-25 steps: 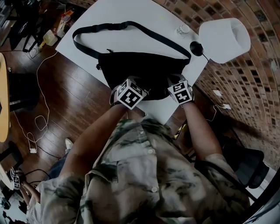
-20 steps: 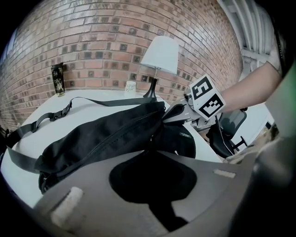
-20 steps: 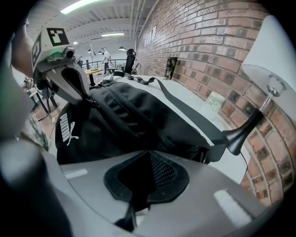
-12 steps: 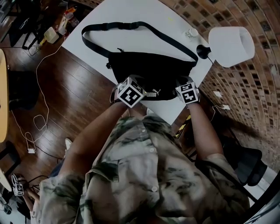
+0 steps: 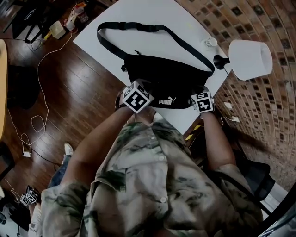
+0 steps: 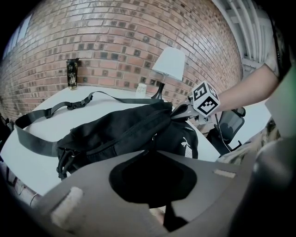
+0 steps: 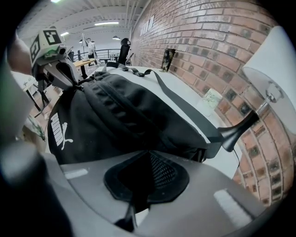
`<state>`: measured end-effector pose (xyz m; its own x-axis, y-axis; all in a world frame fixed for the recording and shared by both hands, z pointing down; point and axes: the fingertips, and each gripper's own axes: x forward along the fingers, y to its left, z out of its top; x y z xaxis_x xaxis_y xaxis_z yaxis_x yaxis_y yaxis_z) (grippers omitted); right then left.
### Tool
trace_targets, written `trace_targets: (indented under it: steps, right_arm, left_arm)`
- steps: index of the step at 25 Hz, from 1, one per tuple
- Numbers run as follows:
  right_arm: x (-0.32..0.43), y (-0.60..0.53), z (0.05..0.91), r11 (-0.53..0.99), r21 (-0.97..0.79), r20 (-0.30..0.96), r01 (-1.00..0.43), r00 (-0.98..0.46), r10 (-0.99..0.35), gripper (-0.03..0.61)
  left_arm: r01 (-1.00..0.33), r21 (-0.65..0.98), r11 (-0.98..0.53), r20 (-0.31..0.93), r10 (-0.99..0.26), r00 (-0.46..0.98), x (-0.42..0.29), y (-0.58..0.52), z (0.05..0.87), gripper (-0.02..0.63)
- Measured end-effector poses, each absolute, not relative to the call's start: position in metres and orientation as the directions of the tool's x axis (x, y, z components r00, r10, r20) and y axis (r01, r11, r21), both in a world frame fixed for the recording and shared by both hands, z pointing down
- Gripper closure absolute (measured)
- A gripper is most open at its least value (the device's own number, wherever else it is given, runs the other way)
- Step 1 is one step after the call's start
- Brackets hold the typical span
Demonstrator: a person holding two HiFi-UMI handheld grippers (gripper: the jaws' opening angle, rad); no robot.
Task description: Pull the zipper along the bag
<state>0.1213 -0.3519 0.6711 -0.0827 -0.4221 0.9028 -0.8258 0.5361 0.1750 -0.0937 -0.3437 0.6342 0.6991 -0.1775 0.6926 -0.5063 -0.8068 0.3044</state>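
Observation:
A black waist bag (image 5: 166, 78) with a white logo lies at the near edge of the white table (image 5: 148, 14); its strap (image 5: 152, 28) loops toward the far side. My left gripper (image 5: 138, 95) is at the bag's near left end. In the left gripper view this gripper (image 6: 150, 155) is shut on a thin black tab that looks like the zipper pull (image 6: 151, 149). My right gripper (image 5: 202, 99) is at the bag's right end and, in its own view, is shut (image 7: 148, 156) on the bag's fabric (image 7: 134, 115). The fingertips are hidden under the marker cubes in the head view.
A white lamp (image 5: 249, 58) stands at the table's right corner by the brick wall, with a small jar (image 5: 210, 41) beside it. A dark can (image 6: 72, 73) stands at the far side. Cables (image 5: 34, 122) lie on the wooden floor to the left.
The two grippers have drawn further apart along the bag's near side. The bag's front with the white logo has come into view between them.

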Motion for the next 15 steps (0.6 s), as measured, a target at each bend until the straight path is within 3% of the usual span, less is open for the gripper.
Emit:
trace_targets:
  steps: [15]
  right_arm:
    - [0.123, -0.352, 0.67, 0.512, 0.188, 0.907, -0.838, -0.052, -0.417, 0.572]
  left_arm:
    - [-0.556, 0.302, -0.775, 0.694, -0.222, 0.685, -0.145, -0.358, 0.643, 0.592]
